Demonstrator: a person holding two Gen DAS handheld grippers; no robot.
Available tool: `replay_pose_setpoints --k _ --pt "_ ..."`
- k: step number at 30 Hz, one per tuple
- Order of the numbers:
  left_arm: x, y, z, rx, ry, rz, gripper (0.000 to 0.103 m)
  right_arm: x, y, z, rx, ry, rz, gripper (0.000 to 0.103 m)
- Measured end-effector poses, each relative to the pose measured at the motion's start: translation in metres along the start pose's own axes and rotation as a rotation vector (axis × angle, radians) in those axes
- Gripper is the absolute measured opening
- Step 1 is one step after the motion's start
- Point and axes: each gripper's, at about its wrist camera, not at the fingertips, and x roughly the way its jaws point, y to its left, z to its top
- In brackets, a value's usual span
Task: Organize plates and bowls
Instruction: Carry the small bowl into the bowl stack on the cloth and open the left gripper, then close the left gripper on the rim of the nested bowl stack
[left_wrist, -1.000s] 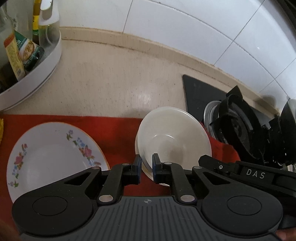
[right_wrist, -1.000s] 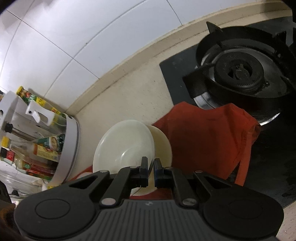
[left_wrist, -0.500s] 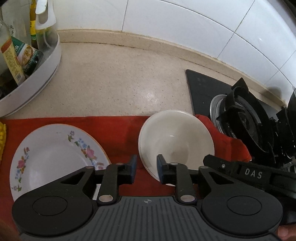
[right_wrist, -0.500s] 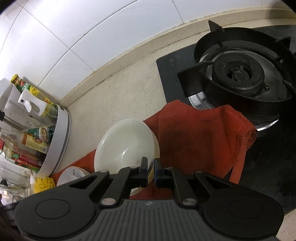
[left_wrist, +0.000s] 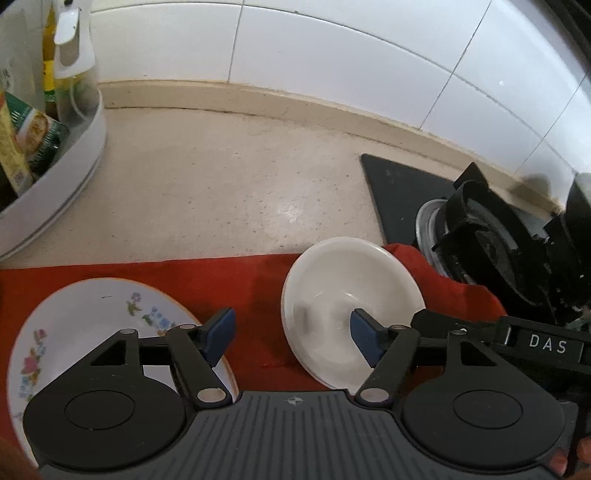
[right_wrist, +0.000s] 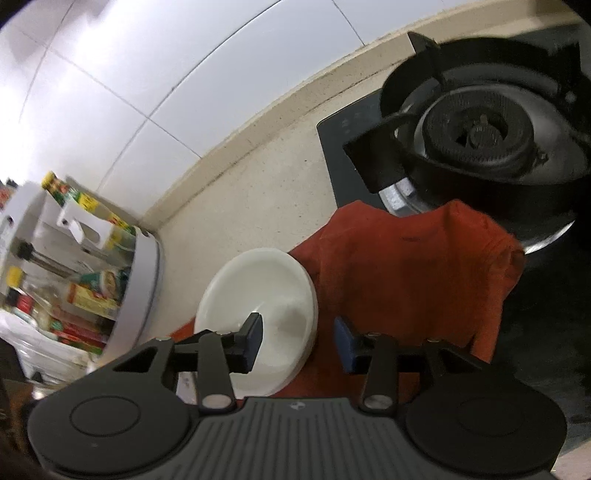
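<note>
A stack of plain white bowls (left_wrist: 351, 295) sits on a red cloth (left_wrist: 236, 273); it also shows in the right wrist view (right_wrist: 266, 295). A white plate with a flower pattern (left_wrist: 92, 325) lies on the cloth to the left. My left gripper (left_wrist: 291, 336) is open and empty, its right finger over the bowl's near rim. My right gripper (right_wrist: 299, 343) is open and empty, its jaws standing on either side of the bowl's near right rim. The right gripper's body (left_wrist: 524, 339) shows at the right of the left wrist view.
A white round rack of sauce bottles (left_wrist: 48, 155) stands at the left, also in the right wrist view (right_wrist: 74, 280). A black gas stove with a burner (right_wrist: 480, 136) sits at the right, the cloth's edge (right_wrist: 461, 251) draped on it. A tiled wall (left_wrist: 332, 55) runs behind the beige counter (left_wrist: 221, 192).
Both grippers have opened and let go of the white bowls, which now rest as one stack on the cloth. Both grippers have drawn back a little.
</note>
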Motion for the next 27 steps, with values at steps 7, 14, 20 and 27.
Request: replay_pose_setpoints --k 7,14,20,27 --pt "0.008 0.012 -0.004 -0.025 -0.021 -0.075 0.075 0.010 -0.018 -0.005 0.083 -0.027 0.085 0.038" --pt "0.017 0.011 -0.005 -0.029 -0.012 -0.091 0.053 0.021 -0.023 -0.005 0.107 -0.043 0.078 0.034" --pt "0.021 0.007 -0.006 -0.023 0.000 -0.080 0.028 0.022 -0.024 -0.005 0.103 -0.053 0.055 0.011" --pt "0.012 0.006 -0.007 -0.018 0.001 -0.061 0.019 0.014 -0.019 -0.006 0.089 -0.063 0.049 0.009"
